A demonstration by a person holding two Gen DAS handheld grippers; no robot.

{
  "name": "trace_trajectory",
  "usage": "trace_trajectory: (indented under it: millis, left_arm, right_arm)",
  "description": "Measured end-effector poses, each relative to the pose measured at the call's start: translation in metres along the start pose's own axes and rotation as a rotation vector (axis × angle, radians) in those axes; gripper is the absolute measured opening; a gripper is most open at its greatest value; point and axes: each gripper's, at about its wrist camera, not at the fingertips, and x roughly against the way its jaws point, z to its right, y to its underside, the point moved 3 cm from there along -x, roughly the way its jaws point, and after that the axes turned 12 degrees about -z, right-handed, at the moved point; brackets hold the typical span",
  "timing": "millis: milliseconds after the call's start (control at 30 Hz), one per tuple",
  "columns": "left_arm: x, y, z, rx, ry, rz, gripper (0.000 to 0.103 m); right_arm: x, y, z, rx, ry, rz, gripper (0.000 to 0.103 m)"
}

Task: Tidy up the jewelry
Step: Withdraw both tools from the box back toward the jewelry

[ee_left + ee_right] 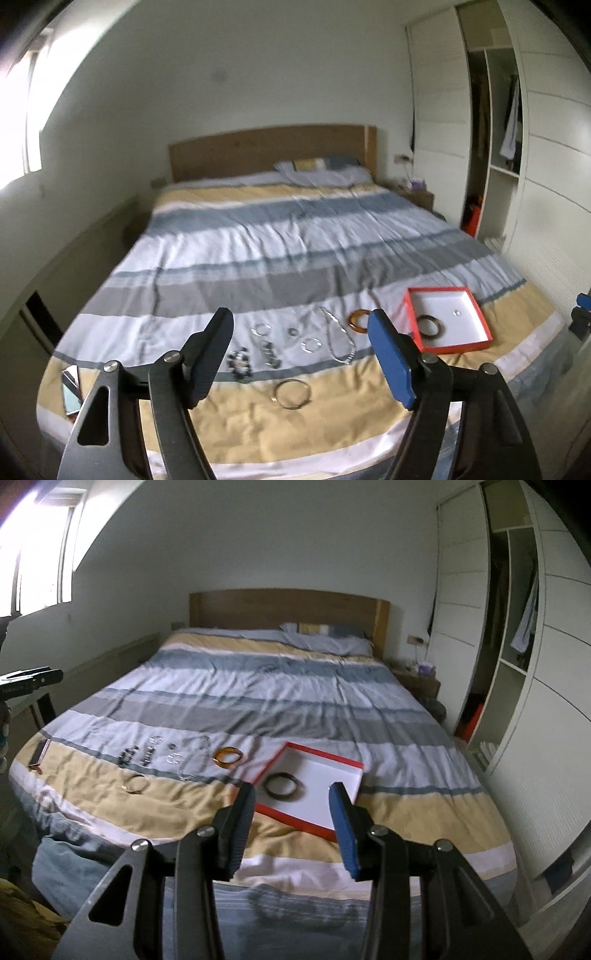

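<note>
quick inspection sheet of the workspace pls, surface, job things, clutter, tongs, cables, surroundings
surface: striped bedspread, wrinkled.
job's things: red-rimmed tray holds a dark bangle and one tiny piece; amber bangle lies just outside it; chain necklace, thin gold bangle, small rings and beaded pieces spread on the cover.
clutter: flat dark object at the bed's left corner, kind unclear.
tongs: left tongs open, empty; right tongs open, empty; both above the bed.
cables: nothing seen.
surroundings: wooden headboard, open wardrobe, window at left.
</note>
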Motion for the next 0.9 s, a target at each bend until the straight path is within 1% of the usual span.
trace_trajectory:
  millis: [67,133,200,267,433,567,600,633,667,700,733,900]
  left_arm:
    - [0.011,0.008,-0.010,0.010,-0.011,0.024,0.075]
    - [0.018,0.016,-0.018,0.018,-0.014,0.029,0.076]
    - [0.019,0.023,-0.025,0.027,-0.011,0.015,0.078]
    - [0.018,0.031,-0.030,0.038,-0.028,0.012,0.081]
    - [0.000,0.047,-0.040,0.070,-0.037,-0.036,0.085]
    - [-0.029,0.058,-0.054,0.125,-0.037,-0.088,0.085]
    - [-0.042,0.063,-0.058,0.143,-0.034,-0.110,0.085]
    - [-0.053,0.066,-0.061,0.156,-0.036,-0.126,0.085]
    - [-0.059,0.070,-0.064,0.165,-0.039,-0.137,0.085]
    - [-0.075,0.075,-0.068,0.179,-0.042,-0.164,0.085]
    - [-0.085,0.077,-0.071,0.185,-0.040,-0.180,0.085]
    - [-0.149,0.101,-0.079,0.224,-0.029,-0.293,0.082]
  right_arm:
    - [0.004,0.000,-0.014,0.008,-0.020,0.010,0.040]
    - [0.004,0.000,-0.028,0.016,-0.047,0.014,0.040]
    - [0.001,-0.001,-0.039,0.028,-0.066,0.011,0.040]
    - [-0.005,-0.002,-0.051,0.043,-0.087,0.005,0.040]
    - [-0.027,-0.004,-0.073,0.054,-0.155,-0.018,0.040]
    - [-0.059,-0.004,-0.090,0.059,-0.194,-0.062,0.040]
    - [-0.069,-0.004,-0.094,0.062,-0.202,-0.076,0.040]
    - [-0.078,-0.004,-0.099,0.066,-0.209,-0.090,0.041]
    - [-0.091,-0.004,-0.104,0.070,-0.218,-0.108,0.045]
    - [-0.103,-0.004,-0.108,0.072,-0.227,-0.124,0.048]
    - [-0.113,-0.005,-0.112,0.074,-0.235,-0.138,0.049]
    - [-0.180,-0.010,-0.131,0.073,-0.278,-0.224,0.051]
